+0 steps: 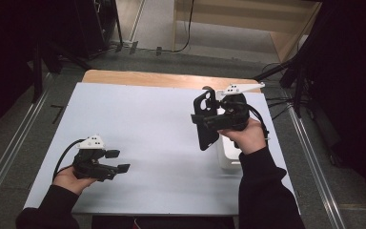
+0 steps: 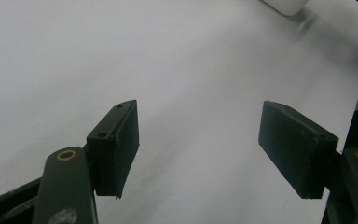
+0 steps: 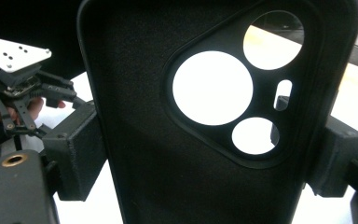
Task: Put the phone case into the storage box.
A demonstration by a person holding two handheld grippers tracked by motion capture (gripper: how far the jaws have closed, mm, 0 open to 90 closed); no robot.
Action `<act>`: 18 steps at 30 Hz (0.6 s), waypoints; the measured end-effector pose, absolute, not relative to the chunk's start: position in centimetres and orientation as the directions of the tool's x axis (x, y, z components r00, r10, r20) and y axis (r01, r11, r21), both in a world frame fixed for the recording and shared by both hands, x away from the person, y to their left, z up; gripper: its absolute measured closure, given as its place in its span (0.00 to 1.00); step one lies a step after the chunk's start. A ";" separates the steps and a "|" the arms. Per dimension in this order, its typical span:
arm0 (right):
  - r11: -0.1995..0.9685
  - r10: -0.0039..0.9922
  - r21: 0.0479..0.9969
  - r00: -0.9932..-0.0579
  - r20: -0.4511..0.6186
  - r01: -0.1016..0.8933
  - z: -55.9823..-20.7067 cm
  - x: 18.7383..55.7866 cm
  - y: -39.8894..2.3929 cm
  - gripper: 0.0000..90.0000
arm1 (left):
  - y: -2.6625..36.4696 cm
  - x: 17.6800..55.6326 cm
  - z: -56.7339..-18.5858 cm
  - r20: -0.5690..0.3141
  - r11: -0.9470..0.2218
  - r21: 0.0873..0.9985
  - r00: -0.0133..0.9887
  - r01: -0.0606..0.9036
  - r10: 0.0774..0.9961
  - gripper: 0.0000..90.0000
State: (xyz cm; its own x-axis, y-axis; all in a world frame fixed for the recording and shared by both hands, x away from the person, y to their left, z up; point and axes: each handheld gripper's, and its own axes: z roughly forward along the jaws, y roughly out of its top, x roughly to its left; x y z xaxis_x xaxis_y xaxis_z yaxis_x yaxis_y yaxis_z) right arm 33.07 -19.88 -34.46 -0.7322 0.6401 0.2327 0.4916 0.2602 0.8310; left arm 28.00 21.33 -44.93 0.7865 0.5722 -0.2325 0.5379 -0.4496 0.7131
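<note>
Right gripper view: right tongs (image 3: 205, 154) clamp an unmarked black phone case (image 3: 168, 177); left tongs (image 2: 205, 149) stand apart.

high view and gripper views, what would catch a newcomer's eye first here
The black phone case stands out first: the right gripper holds it clamped by its edges above the right side of the white table, its camera cutouts showing bright table through them. Under that hand sits a white box. At the near left, the left gripper rests with its fingers apart and nothing between them.
</note>
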 end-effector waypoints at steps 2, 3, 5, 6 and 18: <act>0.258 0.650 0.832 -0.725 0.225 0.490 -34.4 33.1 -20.2 0.14 | 21.3 28.0 -45.0 -0.232 -0.453 0.711 0.788 0.537 0.570 0.32; 0.258 0.656 0.833 -0.721 0.221 0.490 -34.4 33.1 -20.4 0.14 | 21.3 28.0 -45.0 -0.232 -0.453 0.711 0.788 0.537 0.570 0.32; 0.252 0.661 0.832 -0.716 0.225 0.494 -34.3 33.1 -20.6 0.14 | 21.3 28.0 -45.0 -0.234 -0.451 0.713 0.789 0.537 0.568 0.32; 0.248 0.665 0.834 -0.713 0.223 0.493 -34.3 33.2 -20.8 0.14 | 21.4 28.1 -45.0 -0.232 -0.453 0.712 0.789 0.536 0.568 0.32; 0.196 0.735 0.839 -0.643 0.217 0.507 -34.1 33.2 -23.7 0.14 | 21.4 28.1 -45.0 -0.237 -0.451 0.710 0.786 0.541 0.570 0.32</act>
